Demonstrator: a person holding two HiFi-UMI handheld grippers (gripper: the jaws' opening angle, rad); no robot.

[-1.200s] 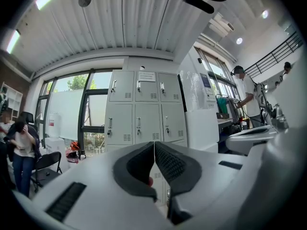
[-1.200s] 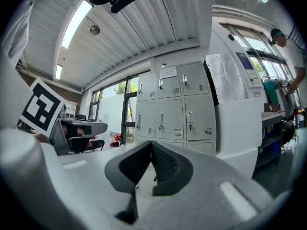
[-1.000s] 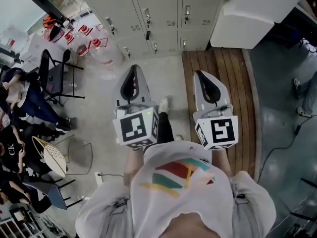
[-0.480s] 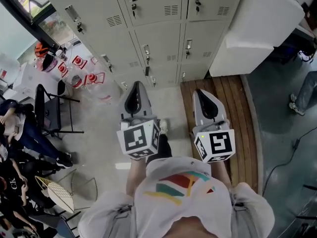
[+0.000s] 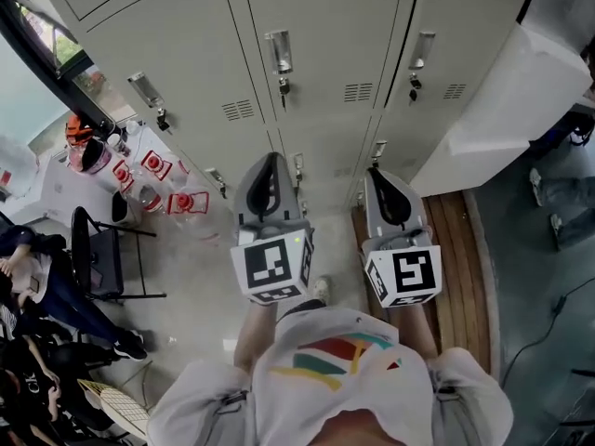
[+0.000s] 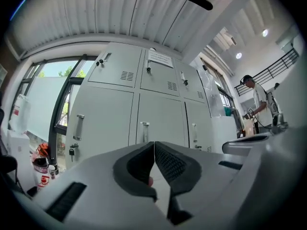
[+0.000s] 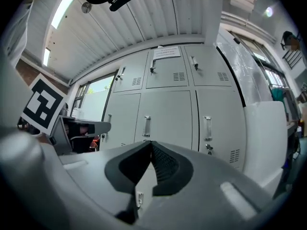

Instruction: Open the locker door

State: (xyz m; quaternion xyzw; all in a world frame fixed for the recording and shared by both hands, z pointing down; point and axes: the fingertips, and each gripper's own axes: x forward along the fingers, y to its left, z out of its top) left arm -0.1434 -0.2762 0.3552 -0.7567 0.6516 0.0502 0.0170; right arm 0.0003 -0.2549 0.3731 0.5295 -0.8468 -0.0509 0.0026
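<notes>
A bank of pale grey lockers (image 5: 307,35) stands in front of me, all doors closed. Each door has a vertical metal handle (image 5: 278,52), and a second handle (image 5: 421,51) sits on the door to its right. My left gripper (image 5: 270,158) is shut and empty, held level a short way from the lockers. In the left gripper view the left gripper (image 6: 154,143) points at the middle door's handle (image 6: 144,131). My right gripper (image 5: 376,171) is beside it, also shut and empty. In the right gripper view the right gripper (image 7: 151,142) faces a handle (image 7: 147,126).
A big white wrapped block (image 5: 507,100) stands against the lockers at the right, above a wooden platform (image 5: 465,249). Water bottles with red labels (image 5: 158,170), a black chair (image 5: 98,258) and seated people (image 5: 28,277) are on the left. Another person (image 6: 259,107) stands far right.
Both grippers have moved forward together toward the lockers, which now fill the top of the head view. Their jaws stayed shut.
</notes>
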